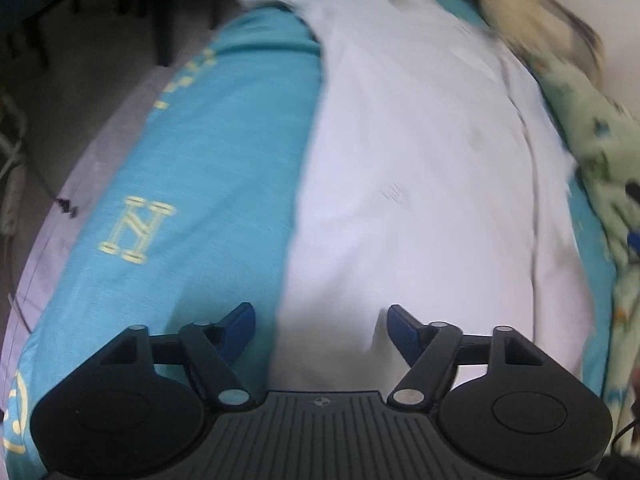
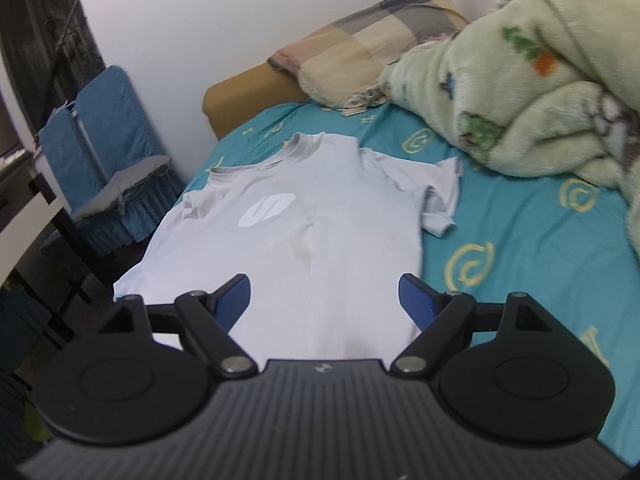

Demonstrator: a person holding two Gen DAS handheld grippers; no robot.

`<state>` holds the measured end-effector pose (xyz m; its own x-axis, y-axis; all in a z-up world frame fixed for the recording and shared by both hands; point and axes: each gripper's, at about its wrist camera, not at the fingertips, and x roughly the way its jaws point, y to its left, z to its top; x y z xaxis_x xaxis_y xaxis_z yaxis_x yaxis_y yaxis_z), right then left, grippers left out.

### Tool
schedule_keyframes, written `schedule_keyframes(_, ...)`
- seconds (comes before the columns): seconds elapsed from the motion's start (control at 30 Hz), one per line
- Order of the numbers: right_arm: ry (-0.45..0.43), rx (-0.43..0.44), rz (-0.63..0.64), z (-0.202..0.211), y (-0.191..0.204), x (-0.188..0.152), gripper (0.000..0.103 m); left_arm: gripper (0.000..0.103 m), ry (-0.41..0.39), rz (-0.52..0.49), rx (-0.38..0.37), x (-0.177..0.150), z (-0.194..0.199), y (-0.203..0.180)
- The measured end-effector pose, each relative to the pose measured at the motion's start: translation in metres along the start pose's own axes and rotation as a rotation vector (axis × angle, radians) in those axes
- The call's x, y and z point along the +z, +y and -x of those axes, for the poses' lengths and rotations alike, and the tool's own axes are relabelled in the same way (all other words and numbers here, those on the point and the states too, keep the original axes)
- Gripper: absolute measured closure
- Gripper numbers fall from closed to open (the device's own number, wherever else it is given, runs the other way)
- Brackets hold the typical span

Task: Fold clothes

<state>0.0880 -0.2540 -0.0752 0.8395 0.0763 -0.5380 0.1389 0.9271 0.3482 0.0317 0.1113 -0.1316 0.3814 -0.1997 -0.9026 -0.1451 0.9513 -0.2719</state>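
Observation:
A pale grey T-shirt with a white logo lies spread flat, front up, on the teal bed sheet, its collar at the far end. My right gripper is open and empty, just above the shirt's near hem. In the left wrist view the shirt fills the middle, blurred. My left gripper is open and empty, over the shirt's left edge where it meets the sheet.
A bunched green patterned blanket lies at the right of the bed. A checked pillow lies at the head. A blue chair with a grey cloth stands left of the bed, by the bed's left edge.

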Motion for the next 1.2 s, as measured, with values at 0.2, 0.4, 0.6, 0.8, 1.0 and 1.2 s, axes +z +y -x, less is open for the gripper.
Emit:
schedule_keyframes(0.2,-0.004,-0.013,0.023,0.028,0.003,-0.007,0.020,0.102,0.007,-0.043,0.013,-0.004,0.022,0.005)
schedule_keyframes(0.4,-0.019,0.007,0.060,0.042,0.013,-0.010,0.020,0.102,-0.050,-0.077,0.035,0.005,0.071,0.012)
schedule_keyframes(0.6,-0.030,0.022,0.084,0.045,0.018,-0.008,0.020,0.102,-0.111,-0.148,0.156,0.018,0.081,0.012)
schedule_keyframes(0.8,-0.045,0.019,0.130,0.051,0.023,-0.008,0.020,0.043,-0.265,-0.226,0.178,0.023,0.087,-0.025)
schedule_keyframes(1.0,-0.066,0.034,0.134,0.054,0.024,-0.004,0.021,0.010,-0.434,-0.300,0.172,0.030,0.097,-0.069)
schedule_keyframes(1.2,-0.058,0.048,0.082,0.049,0.011,0.006,0.061,0.000,-0.548,-0.303,0.075,0.033,0.083,-0.118)
